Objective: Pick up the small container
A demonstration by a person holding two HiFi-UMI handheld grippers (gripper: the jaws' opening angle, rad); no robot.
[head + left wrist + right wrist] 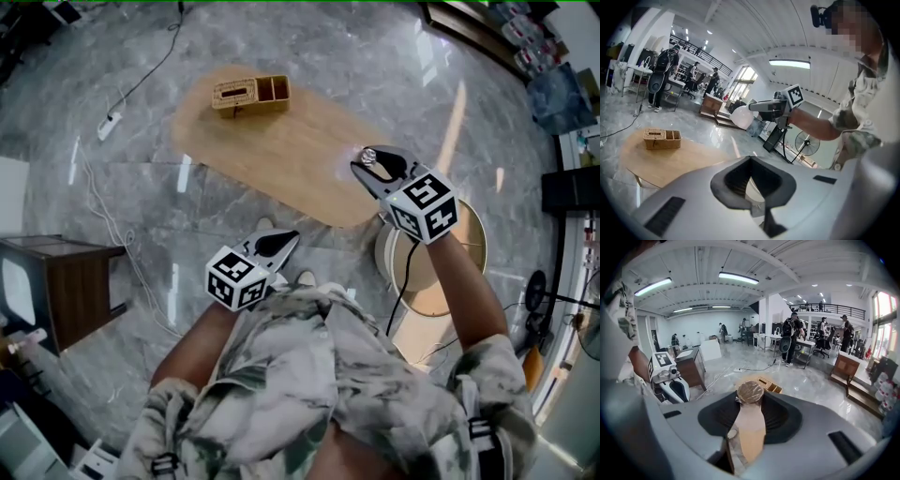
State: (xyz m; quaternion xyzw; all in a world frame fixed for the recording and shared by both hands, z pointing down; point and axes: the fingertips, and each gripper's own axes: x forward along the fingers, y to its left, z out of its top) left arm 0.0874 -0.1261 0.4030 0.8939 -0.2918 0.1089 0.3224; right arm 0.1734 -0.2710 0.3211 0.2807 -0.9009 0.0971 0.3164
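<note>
Your right arm reaches forward with the right gripper [377,161] tilted down above the near end of the oval wooden bench [281,159]. Its jaws are partway open and clamped on the small container [750,392], a round thing with a crinkled shiny top, held clear of the bench. Your left gripper [286,240] sits close to your chest, jaws together and empty, and a woven basket [250,95] stands at the bench's far end.

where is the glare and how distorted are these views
Head view: white glare streaks across the glossy floor, wooden table evenly lit; left gripper view and right gripper view: strong fisheye bending, black corners; left gripper view: mosaic patch top right.
</note>
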